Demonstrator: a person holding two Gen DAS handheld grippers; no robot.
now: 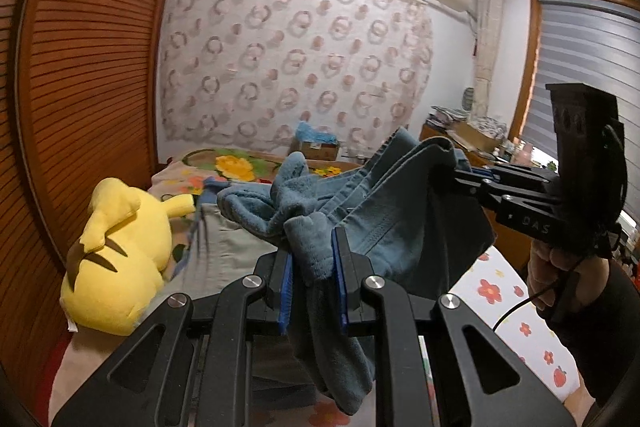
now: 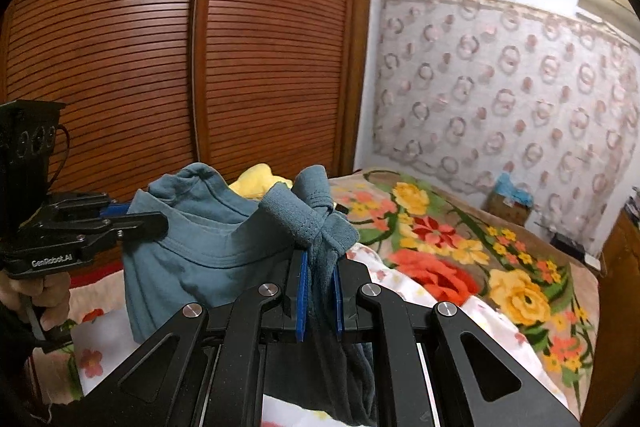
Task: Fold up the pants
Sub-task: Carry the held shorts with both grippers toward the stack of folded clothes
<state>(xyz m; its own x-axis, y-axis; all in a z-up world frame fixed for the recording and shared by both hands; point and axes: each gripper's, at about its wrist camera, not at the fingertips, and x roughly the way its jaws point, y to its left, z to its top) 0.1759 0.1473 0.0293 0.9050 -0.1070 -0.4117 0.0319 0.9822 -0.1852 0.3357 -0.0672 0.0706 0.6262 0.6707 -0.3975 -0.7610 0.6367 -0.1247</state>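
Pants up in the air over the bed

Both grippers, left gripper (image 1: 314, 259) and right gripper (image 2: 320, 279), are clamped on the blue pants (image 1: 392, 211), held up above the floral blanket (image 2: 460, 259). The left view shows a yellow plush toy (image 1: 116, 259) by the wooden wardrobe (image 2: 160, 47); in the right view the pants mostly hide it.

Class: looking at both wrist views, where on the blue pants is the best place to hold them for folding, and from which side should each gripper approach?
Grip the blue pants at the bunched top edge, one gripper per end, as the left gripper and right gripper do now. Probably come from the near side: the cloth hangs slack between and below them.
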